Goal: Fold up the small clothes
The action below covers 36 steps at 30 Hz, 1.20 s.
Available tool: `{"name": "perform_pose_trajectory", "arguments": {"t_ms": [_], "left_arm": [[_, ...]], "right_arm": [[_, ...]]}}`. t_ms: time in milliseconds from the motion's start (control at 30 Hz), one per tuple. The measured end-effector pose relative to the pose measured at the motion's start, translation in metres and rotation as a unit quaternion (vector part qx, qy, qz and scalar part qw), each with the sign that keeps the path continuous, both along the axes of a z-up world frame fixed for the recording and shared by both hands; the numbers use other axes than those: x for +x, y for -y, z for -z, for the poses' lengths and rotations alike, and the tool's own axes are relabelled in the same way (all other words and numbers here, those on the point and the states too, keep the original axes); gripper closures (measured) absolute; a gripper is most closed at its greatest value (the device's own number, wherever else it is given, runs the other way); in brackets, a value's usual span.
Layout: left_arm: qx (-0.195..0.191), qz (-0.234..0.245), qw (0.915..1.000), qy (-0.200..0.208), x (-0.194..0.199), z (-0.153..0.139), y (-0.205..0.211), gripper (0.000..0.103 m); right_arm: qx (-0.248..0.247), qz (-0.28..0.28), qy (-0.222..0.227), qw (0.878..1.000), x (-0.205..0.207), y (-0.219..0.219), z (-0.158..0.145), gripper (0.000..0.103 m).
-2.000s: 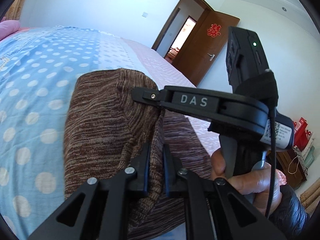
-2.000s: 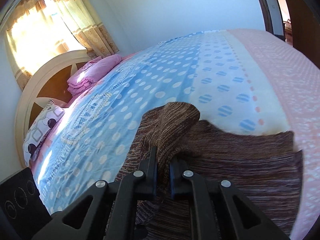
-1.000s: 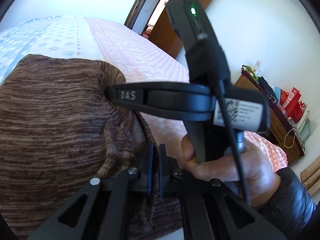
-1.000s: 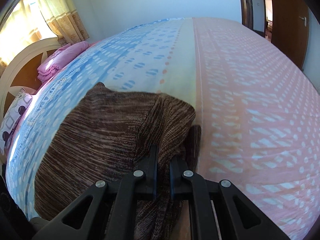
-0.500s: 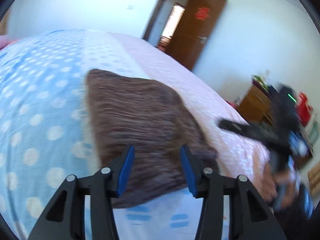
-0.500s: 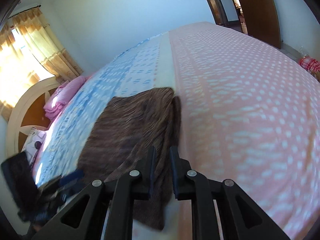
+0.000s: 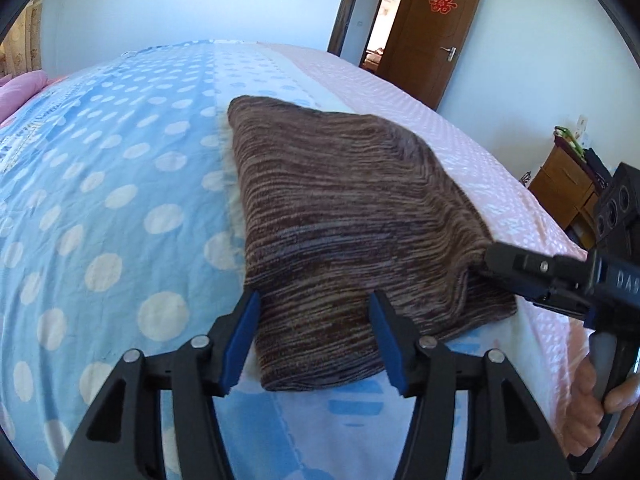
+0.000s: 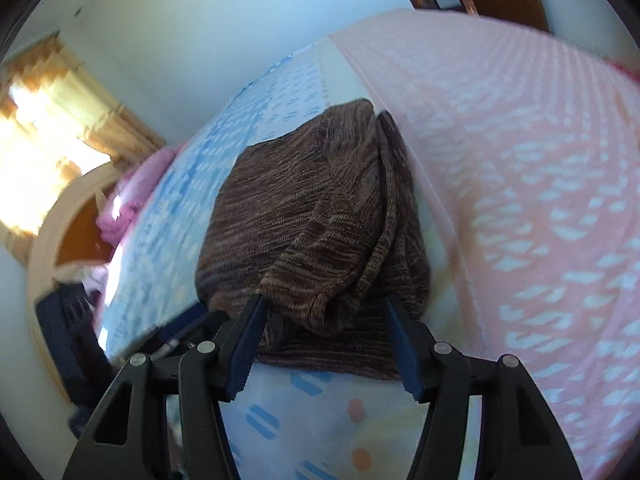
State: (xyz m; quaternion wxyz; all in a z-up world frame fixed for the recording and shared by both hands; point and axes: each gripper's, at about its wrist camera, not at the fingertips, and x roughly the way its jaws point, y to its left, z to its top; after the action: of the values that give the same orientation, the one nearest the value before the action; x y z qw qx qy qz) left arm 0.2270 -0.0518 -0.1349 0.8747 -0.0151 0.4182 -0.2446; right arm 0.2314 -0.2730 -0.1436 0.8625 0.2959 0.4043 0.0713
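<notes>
At the right edge of the left wrist view, the right gripper (image 7: pixel 500 262) carries white raised letters "DA" on the side of its black body; a further letter is cut by the frame edge and cannot be made out. In the upper right of the same view, the brown wooden door (image 7: pixel 436 28) bears a red paper-cut sign (image 7: pixel 443 0), a Chinese "double happiness" character. The switch plate on the wall is too small to read. The right wrist view is blurred and shows no readable writing.
</notes>
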Motion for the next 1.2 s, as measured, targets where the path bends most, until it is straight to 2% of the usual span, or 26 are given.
{"name": "perform_pose_trajectory", "arguments": {"t_ms": [33,67,100,233,300,367,467,567,667,767,867,933,1000,1067,1200], "left_arm": [[0.006,-0.007,1.0000,-0.002,0.001,0.003,-0.001,0.033],[0.004,-0.010,0.9999,-0.006,0.003,0.005,-0.004,0.032],[-0.008,-0.007,0.9999,-0.009,0.004,0.004,-0.008,0.032],[-0.047,-0.006,0.9985,-0.027,0.009,-0.003,-0.024,0.034],[-0.059,-0.015,0.9977,-0.029,0.013,-0.006,-0.034,0.035],[-0.054,-0.029,0.9978,-0.024,0.018,-0.007,-0.041,0.035],[-0.051,-0.050,0.9970,-0.030,0.024,-0.005,-0.048,0.035],[-0.060,-0.060,0.9960,-0.029,0.027,-0.012,-0.054,0.035],[-0.059,-0.056,0.9967,-0.005,0.032,-0.026,-0.049,0.035],[-0.041,-0.046,0.9977,0.027,0.044,-0.042,-0.028,0.035],[-0.023,-0.056,0.9968,0.053,0.061,-0.053,-0.006,0.035],[-0.023,-0.070,0.9961,0.047,0.078,-0.057,0.004,0.035],[-0.036,-0.073,0.9960,0.035,0.092,-0.056,0.010,0.035],[-0.027,-0.074,0.9966,0.024,0.104,-0.048,0.020,0.035],[0.018,-0.077,0.9968,0.015,0.111,-0.021,0.038,0.035]], "right_arm": [[0.021,-0.001,0.002,1.000,0.002,0.000,0.002,0.056],[0.041,-0.005,0.002,0.999,0.006,0.002,0.005,0.079],[0.051,-0.010,-0.004,0.999,0.011,0.001,0.010,0.094],[0.014,-0.016,-0.024,0.999,0.012,0.001,0.009,0.095],[-0.030,-0.028,-0.019,0.999,0.001,0.004,0.000,0.096],[-0.067,-0.034,-0.028,0.997,-0.007,0.009,0.000,0.096],[-0.052,-0.046,-0.034,0.997,-0.013,0.017,0.013,0.096],[-0.100,-0.073,-0.036,0.992,-0.018,0.005,0.006,0.096],[-0.147,-0.084,-0.042,0.985,-0.022,0.001,-0.008,0.095],[-0.175,-0.057,0.012,0.983,-0.026,0.012,-0.038,0.095],[-0.219,-0.042,0.064,0.973,-0.006,0.008,-0.067,0.095],[-0.244,-0.056,0.084,0.964,0.021,0.002,-0.081,0.095],[-0.221,-0.063,0.092,0.969,0.048,0.007,-0.091,0.095],[-0.204,-0.058,0.090,0.973,0.074,0.013,-0.093,0.095],[-0.201,-0.076,0.053,0.975,0.131,0.006,-0.062,0.095]]}}
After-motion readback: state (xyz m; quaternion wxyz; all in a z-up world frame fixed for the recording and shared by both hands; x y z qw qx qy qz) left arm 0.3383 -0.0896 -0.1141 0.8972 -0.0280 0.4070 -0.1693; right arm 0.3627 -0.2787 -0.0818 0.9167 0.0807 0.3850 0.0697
